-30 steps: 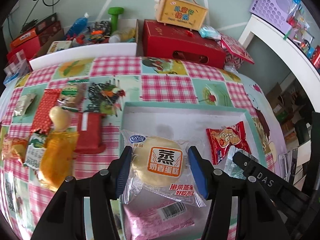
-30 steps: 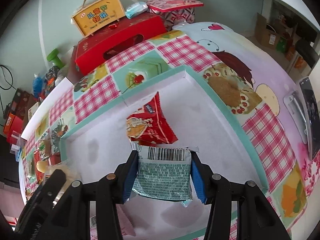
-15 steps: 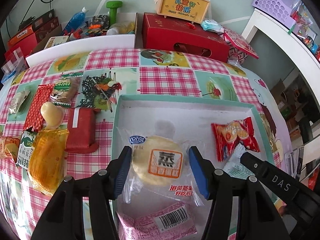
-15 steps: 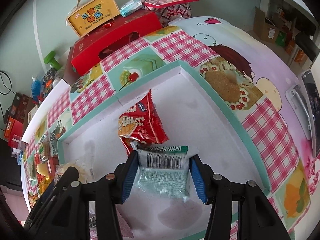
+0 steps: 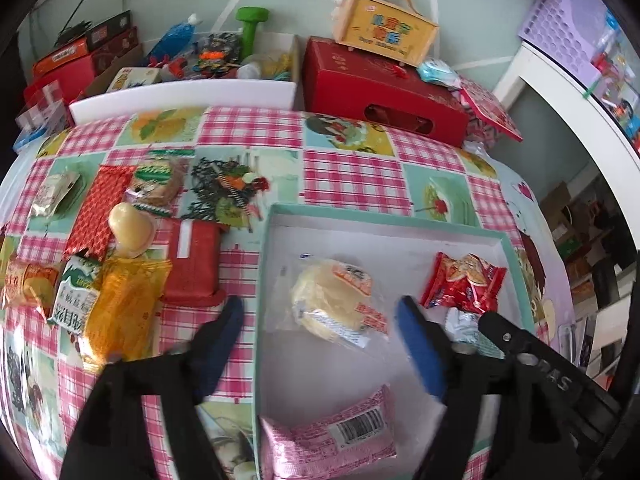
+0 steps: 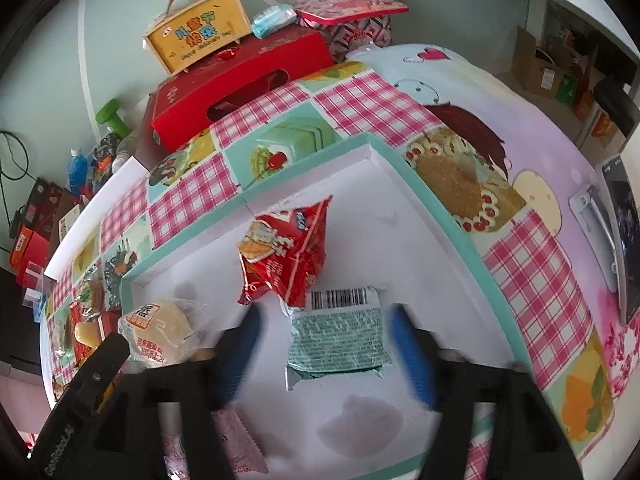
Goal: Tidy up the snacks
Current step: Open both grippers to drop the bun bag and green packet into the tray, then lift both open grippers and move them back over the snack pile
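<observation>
Sorting snacks: loose packets lie on the checked cloth at 9 o'clock of the tray [image 5: 514, 264], well apart from both tools; four packets already lie inside it
Left pile: an orange packet [image 5: 124, 312], a red packet [image 5: 194, 264] and a green-and-white milk packet [image 5: 74, 300] lie touching one another, just outside the tray's left wall
Left gripper [image 5: 320, 344]: spread wide, holding nothing; its left finger hangs over the cloth outside the tray wall, its right finger over the tray floor
Steamed cake [image 5: 334, 300]: lies free on the tray floor at 12 o'clock of the left gripper, between the two fingers but touching neither, long axis running from 10 to 4 o'clock
Pink packet [image 5: 336, 436]: flat at the tray's near edge, barcode up
Red snack bag [image 6: 286, 252]: at 11 o'clock of the right gripper, its lower corner tucked just under the teal packet's barcode end
Teal packet [image 6: 340, 332]: flat on the tray floor, between the right fingers yet clear of both
Right gripper [image 6: 324, 348]: spread apart, empty
Deciding relation: the unsorted pile lies to the left, so the left gripper is the nearer one, I judge; the red packet sits closest, at its 10 o'clock
</observation>
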A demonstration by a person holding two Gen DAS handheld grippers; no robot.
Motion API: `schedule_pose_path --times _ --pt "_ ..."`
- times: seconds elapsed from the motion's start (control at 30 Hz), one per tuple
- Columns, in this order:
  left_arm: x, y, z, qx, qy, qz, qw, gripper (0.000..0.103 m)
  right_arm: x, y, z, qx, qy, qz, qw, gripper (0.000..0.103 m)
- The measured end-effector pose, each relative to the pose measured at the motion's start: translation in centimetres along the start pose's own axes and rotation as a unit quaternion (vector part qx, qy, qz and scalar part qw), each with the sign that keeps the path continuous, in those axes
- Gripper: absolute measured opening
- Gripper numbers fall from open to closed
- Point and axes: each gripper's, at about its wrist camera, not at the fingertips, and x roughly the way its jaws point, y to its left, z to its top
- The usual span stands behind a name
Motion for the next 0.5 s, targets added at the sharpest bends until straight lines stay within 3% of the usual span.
schedule_pose_path --times 0.07,0.27,0.5 --pt "-0.1 0.6 0.0 -0.012 -0.004 0.010 0.9999 0.091 -0.1 0.3 0.0 -0.007 -0.007 -0.001 1.000 0.103" --pt "-0.2 2.6 0.1 -0.026 -0.021 0.061 0.9976 0.099 0.4 1.0 -0.2 -0.026 -0.003 0.002 1.000 0.103" --pt "-0.7 3.7 0.2 -0.024 -0.034 0.066 0.9970 0.099 0.3 1.4 -0.3 -0.034 -0.004 0.003 0.999 0.103"
